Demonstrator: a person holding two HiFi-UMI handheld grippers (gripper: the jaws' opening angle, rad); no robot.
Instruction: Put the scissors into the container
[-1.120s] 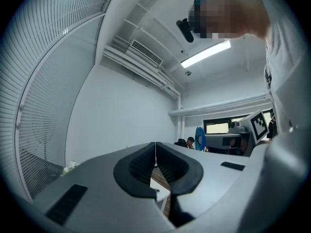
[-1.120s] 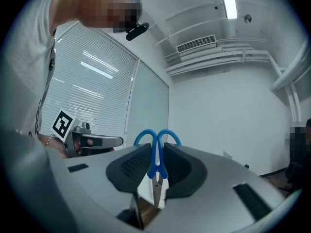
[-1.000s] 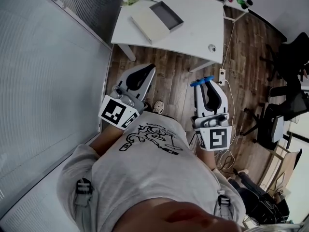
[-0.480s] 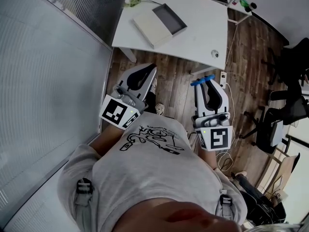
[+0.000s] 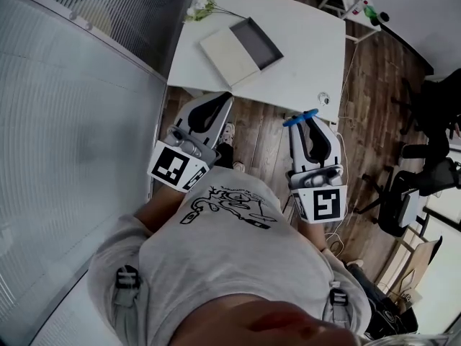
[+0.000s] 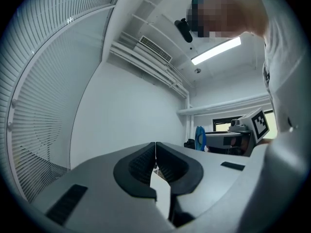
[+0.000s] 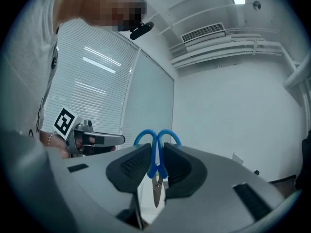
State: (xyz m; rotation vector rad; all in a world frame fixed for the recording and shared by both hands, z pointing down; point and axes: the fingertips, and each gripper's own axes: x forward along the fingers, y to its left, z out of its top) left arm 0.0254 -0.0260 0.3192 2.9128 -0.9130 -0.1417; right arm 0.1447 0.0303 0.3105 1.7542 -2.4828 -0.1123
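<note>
1. Right hand-held gripper (image 5: 302, 120) clamps blue-handled metal scissors (image 7: 156, 165), centre-right of head view.
2. Left hand-held gripper (image 5: 220, 99), centre-left: jaws together, nothing between.
3. Grey rectangular open container (image 5: 257, 42) sits upper centre on white bench (image 5: 306, 56), apart from scissors.

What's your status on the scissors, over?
Left gripper shut, empty. Right gripper shut on scissors, blue handles forward. Container open on table ahead, not yet reached.
</note>
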